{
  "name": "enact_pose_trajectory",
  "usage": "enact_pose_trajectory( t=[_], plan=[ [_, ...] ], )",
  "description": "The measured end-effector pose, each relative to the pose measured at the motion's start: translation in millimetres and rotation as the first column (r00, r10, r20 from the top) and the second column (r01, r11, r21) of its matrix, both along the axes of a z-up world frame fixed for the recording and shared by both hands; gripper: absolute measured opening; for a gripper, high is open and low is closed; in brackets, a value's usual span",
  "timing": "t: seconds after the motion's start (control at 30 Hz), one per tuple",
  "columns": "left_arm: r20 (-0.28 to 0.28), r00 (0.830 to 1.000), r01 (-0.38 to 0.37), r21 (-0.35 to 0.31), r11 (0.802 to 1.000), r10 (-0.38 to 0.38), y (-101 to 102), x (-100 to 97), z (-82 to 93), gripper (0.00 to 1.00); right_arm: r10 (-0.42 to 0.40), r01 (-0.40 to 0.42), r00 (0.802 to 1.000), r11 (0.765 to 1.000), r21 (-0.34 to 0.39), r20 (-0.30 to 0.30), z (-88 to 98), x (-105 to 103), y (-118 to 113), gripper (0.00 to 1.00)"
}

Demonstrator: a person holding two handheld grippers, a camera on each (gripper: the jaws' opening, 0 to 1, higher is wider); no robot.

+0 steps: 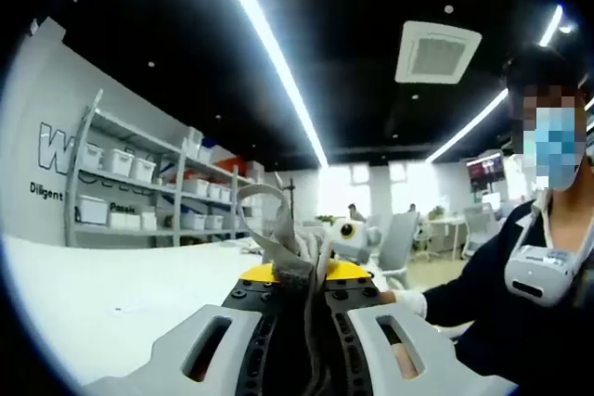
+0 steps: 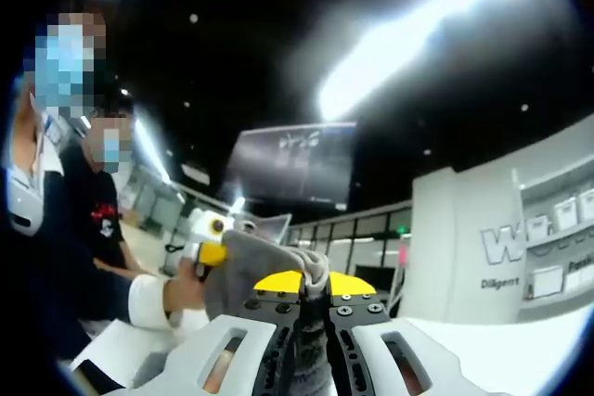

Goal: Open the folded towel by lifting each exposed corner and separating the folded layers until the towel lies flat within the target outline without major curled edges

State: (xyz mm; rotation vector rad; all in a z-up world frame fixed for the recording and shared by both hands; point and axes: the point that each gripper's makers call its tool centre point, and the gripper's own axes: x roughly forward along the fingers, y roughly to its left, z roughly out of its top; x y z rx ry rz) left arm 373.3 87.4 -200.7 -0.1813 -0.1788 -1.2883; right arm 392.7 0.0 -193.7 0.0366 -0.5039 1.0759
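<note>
A grey towel (image 1: pixel 281 246) is pinched between the jaws of my left gripper (image 1: pixel 314 283), and a strip of it stands up above the yellow tips. Beyond it floats my right gripper (image 1: pixel 349 236), white and yellow. In the right gripper view, my right gripper (image 2: pixel 311 300) is shut on a thick fold of the same towel (image 2: pixel 262 268), which stretches left toward my left gripper (image 2: pixel 210 235), held by a gloved hand (image 2: pixel 182 292). Both views tilt upward toward the ceiling, so the rest of the towel is hidden.
The white table (image 1: pixel 102 299) spreads to the left below the left gripper and shows again as the white table (image 2: pixel 520 350) at the lower right. Metal shelves (image 1: pixel 139 187) with white bins stand along the wall. A person in dark clothes (image 1: pixel 520 294) stands close by.
</note>
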Motion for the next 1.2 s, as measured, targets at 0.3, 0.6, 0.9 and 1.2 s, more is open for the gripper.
enact_pose_trajectory(
  t=[0.3,0.6,0.9,1.2],
  plan=[
    [-0.028,0.985,-0.169,0.074,0.983,0.171,10,48.7,-31.6,0.11,-0.091,0.085,0.993,0.993,-0.084,-0.079,-35.7,43,2,0.01],
    [-0.036,0.962,-0.264,0.114,0.958,0.27,19,79.5,-51.7,0.11,-0.123,0.108,0.986,0.986,-0.126,-0.116,-57.8,69,7,0.01],
    [-0.011,0.939,-0.341,0.13,0.931,0.345,22,97.6,-69.2,0.12,-0.173,0.151,0.98,0.968,-0.202,-0.096,-78.3,85,12,0.01],
    [0.088,0.902,-0.431,0.189,0.882,0.422,22,102.0,-86.1,0.14,-0.206,0.174,0.972,0.953,-0.247,-0.111,-98.0,101,17,0.02]
  ],
)
